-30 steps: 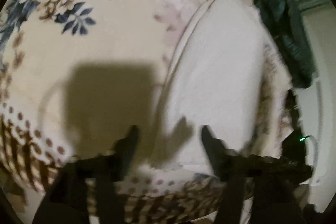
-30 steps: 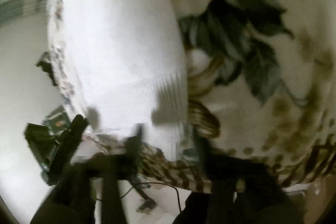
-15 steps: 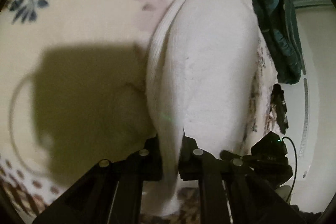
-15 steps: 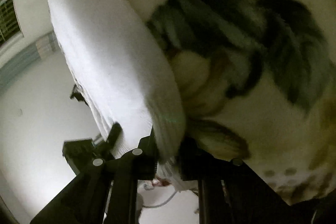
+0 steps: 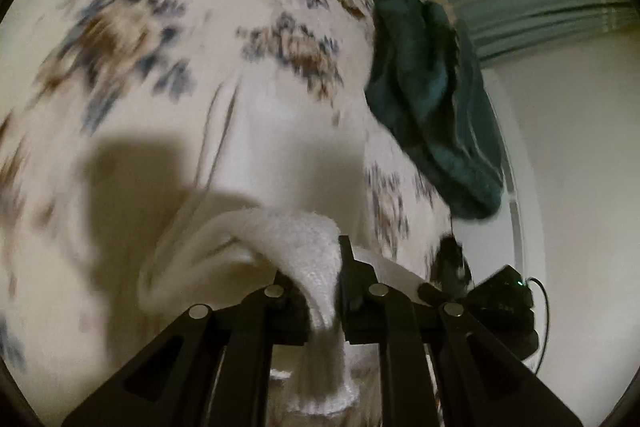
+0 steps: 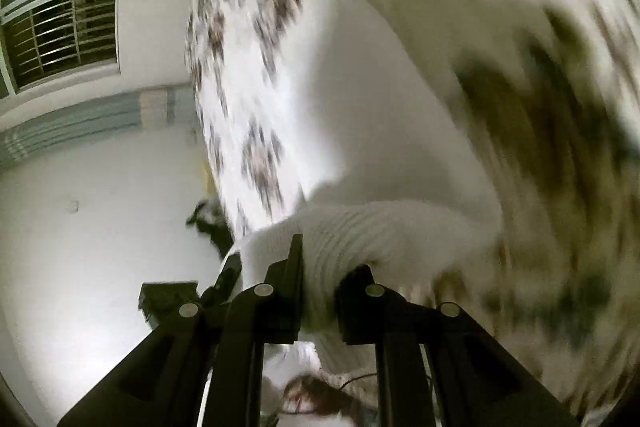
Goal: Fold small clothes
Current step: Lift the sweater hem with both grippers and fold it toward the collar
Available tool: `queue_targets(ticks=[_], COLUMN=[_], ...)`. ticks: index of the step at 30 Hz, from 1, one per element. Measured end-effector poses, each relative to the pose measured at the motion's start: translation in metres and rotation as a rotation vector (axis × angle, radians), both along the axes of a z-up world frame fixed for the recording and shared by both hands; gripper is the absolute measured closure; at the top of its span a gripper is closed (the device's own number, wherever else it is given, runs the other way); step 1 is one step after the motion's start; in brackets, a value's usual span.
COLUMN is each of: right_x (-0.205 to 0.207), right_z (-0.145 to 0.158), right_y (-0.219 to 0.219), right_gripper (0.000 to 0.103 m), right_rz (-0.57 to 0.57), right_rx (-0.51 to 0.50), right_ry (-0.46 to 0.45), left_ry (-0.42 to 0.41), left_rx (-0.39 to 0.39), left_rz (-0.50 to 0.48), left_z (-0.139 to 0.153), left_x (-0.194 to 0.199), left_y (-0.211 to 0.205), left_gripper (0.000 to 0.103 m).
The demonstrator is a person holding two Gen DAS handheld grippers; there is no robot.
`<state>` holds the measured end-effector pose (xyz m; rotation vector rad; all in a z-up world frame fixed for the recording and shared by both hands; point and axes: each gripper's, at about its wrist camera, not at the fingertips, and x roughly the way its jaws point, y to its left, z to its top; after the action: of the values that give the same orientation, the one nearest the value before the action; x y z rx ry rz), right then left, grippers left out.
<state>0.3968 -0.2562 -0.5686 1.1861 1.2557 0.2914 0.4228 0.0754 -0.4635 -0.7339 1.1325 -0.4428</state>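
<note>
Left wrist: white garment hem pinched in jaws, blanket beyond.

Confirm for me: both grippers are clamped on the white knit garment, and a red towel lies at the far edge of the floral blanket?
Not quite: the towel is dark green, as the left wrist view shows. Both the left gripper and right gripper do clamp the white knit garment.

My left tool points down at a slant, its jaws clamped on a bunched ribbed edge of the white knit garment. My right tool tilts likewise, its jaws pinching the same garment's ribbed hem.
</note>
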Motion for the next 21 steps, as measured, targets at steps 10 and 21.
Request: queue_targets(ticks=[10, 21], right_x=[0.195, 0.15], right_z=[-0.006, -0.04], right_y=[-0.008, -0.017], right_gripper=[0.036, 0.035], right_rz=[-0.086, 0.095], right_rx=[-0.103, -0.348], right_ry=[-0.06, -0.002], left_ry=[-0.034, -0.046], left_rx=[-0.042, 0.348], left_rz=[0.08, -0.23], left_z=[-0.017, -0.062], left_x=[0.139, 0.155], left_y=[0.019, -0.056], left_gripper=[0.039, 0.04])
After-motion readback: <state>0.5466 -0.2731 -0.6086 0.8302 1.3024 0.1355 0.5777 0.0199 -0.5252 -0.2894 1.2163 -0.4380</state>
